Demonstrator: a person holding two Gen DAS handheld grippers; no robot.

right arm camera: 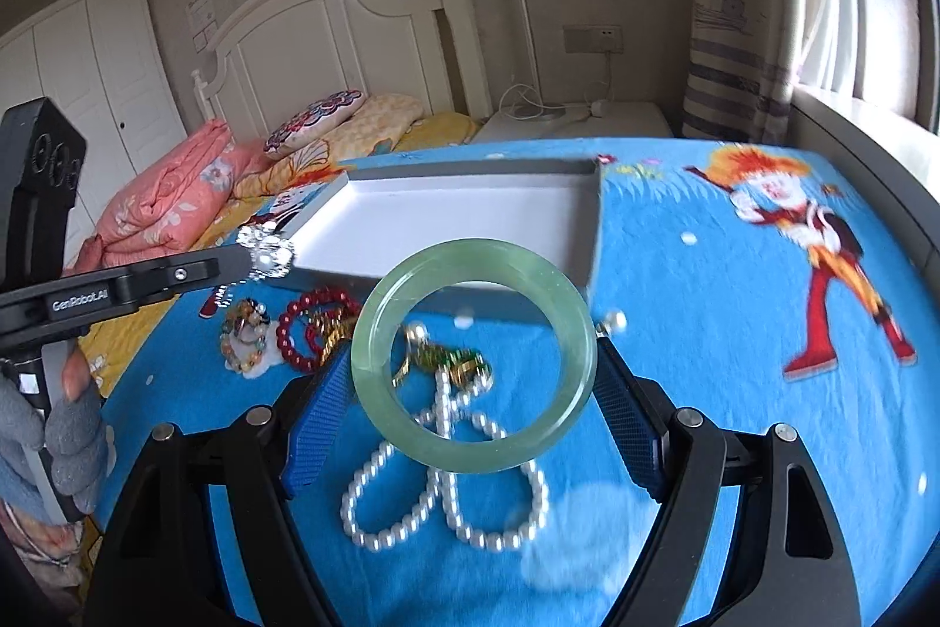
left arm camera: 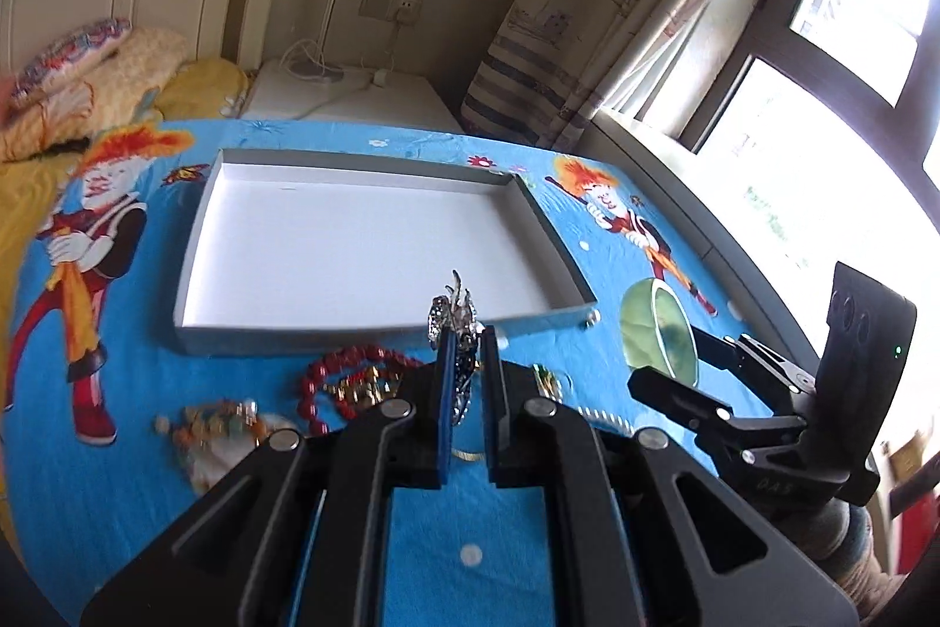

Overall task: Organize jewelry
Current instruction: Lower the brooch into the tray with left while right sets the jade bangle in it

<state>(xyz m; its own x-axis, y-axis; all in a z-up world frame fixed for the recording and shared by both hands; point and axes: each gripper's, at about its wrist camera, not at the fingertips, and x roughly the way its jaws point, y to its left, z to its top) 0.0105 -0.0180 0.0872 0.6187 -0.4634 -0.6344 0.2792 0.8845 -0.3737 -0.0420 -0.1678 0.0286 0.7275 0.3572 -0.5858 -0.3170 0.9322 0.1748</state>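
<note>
Left claw (left arm camera: 470,351) clamped on a silver brooch (left arm camera: 455,327) (raised, just short of the tray (left arm camera: 564,315)). Right claw (right arm camera: 473,386) pinching a green bangle (right arm camera: 470,351) across its width, over pearls (right arm camera: 446,498) on blue cloth (right arm camera: 734,392).

Both grippers: black plastic linkage arms with round silver pivot pins, blue ribbed pads (right arm camera: 322,412) on the fingers. Left gripper (right arm camera: 267,251) arm marked "GenRobot.AI" in white. Grey knit fingerless glove (right arm camera: 70,442) on the hand.
</note>
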